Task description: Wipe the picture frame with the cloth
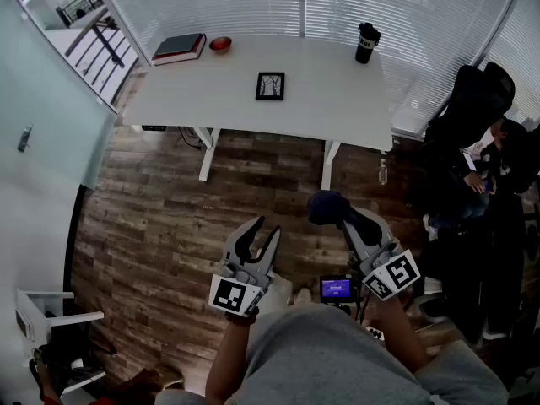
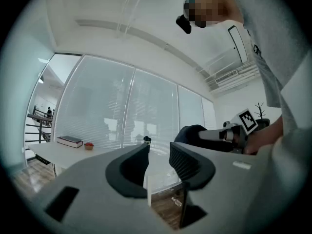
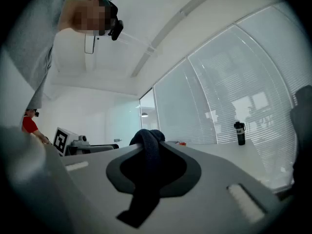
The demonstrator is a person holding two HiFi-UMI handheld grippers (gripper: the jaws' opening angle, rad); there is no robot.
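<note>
The black picture frame (image 1: 270,86) lies flat on the middle of the white table (image 1: 337,99), far ahead of both grippers. My right gripper (image 1: 344,219) is shut on a dark blue cloth (image 1: 327,207), which bunches at the jaw tips. In the right gripper view the cloth (image 3: 147,179) hangs down between the closed jaws of that gripper (image 3: 151,141). My left gripper (image 1: 263,231) is held level beside it over the wooden floor. Its jaws stand apart with nothing between them, as the left gripper view (image 2: 160,150) also shows.
On the table are a book (image 1: 179,47) and a red bowl (image 1: 220,45) at the back left, and a black bottle (image 1: 366,43) at the back right. A person sits in a black chair (image 1: 481,99) at the right. A white chair (image 1: 51,319) stands at the lower left.
</note>
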